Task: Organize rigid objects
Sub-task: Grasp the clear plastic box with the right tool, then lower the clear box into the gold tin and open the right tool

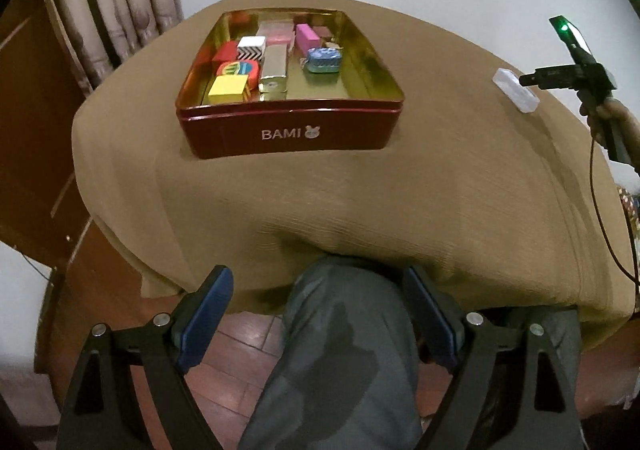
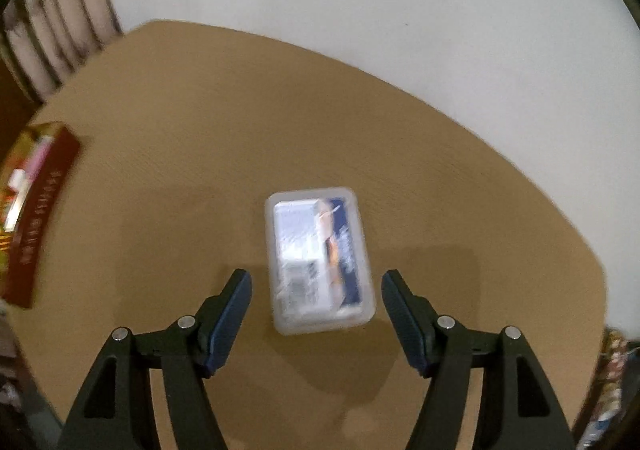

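Clear plastic case last item out; tin mostly filled.

Clear plastic case (image 2: 320, 260) lies flat near table's (image 1: 360, 201) right edge, between the spread fingers of right gripper (image 2: 316, 290), untouched. Red tin (image 1: 290, 105), toward far-left corner, holds the other small boxes. Left gripper (image 1: 318, 294) open, empty, off near edge.

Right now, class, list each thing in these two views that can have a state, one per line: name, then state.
red tin: lid off, holding small boxes
clear plastic case: closed, flat on the tablecloth, outside the tin
left gripper: open, empty, back from the table edge
right gripper: open, empty, fingers either side of the case, not touching
tablecloth: draped over the table
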Motion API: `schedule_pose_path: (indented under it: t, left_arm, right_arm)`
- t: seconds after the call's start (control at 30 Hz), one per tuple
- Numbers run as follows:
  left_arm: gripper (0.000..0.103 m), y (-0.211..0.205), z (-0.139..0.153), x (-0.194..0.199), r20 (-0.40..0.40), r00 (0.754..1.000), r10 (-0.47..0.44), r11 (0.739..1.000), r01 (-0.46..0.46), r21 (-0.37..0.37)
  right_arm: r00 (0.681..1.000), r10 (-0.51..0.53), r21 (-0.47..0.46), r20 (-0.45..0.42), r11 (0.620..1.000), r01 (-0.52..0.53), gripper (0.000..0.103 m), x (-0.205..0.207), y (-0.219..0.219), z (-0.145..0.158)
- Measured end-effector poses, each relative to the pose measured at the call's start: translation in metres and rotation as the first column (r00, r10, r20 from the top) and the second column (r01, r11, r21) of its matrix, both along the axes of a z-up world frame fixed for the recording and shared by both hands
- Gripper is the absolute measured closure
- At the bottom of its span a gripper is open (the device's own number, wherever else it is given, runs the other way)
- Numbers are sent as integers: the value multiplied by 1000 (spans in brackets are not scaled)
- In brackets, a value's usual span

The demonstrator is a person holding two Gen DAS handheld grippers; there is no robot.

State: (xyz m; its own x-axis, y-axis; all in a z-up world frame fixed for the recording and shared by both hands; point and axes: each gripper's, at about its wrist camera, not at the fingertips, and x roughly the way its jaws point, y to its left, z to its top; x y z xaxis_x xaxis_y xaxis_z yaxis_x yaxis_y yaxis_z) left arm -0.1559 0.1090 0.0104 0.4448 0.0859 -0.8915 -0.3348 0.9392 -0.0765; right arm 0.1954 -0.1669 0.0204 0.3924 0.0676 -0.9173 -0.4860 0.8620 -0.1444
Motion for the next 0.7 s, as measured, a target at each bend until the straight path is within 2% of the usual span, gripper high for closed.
schedule_pose_path:
  t: [0.23,0.37,0.4,0.43,0.47,0.53,0.6,0.7]
  left_arm:
    - [19,7,-13,3,-37,999,1,1000,-2,-17]
    - [19,11,-20,2,-53,999,9,1000,-10,-27]
    - [19,14,-20,3,-53,999,10,999,-12,-31]
    - [19,15,-21,2,-53,998,15,999,-17,-34]
    - [19,17,-21,2,-53,998,17,999,-19,-35]
    - [19,19,-20,0,-47,999,26,999,-27,-32]
    - [19,21,-18,-1,-37,999,34,999,-35,-23]
    - [19,26,-8,-8,17,997,69,998,-69,2]
  right_arm:
    - [995,-66,-1,-73,998,66,33,41,1,-18]
    - [974,-129,3,-185,991,132,33,58,-6,-39]
    - [972,-138,20,-190,989,144,34,58,-9,-40]
    - [972,-142,38,-188,988,151,40,57,-11,-40]
    - [972,-146,50,-183,986,158,40,55,-13,-39]
    - [974,-147,78,-170,984,162,41,48,-13,-33]
    - [984,-115,138,-133,981,134,41,32,-6,-14]
    - [990,-36,292,-137,954,75,41,-2,21,26]
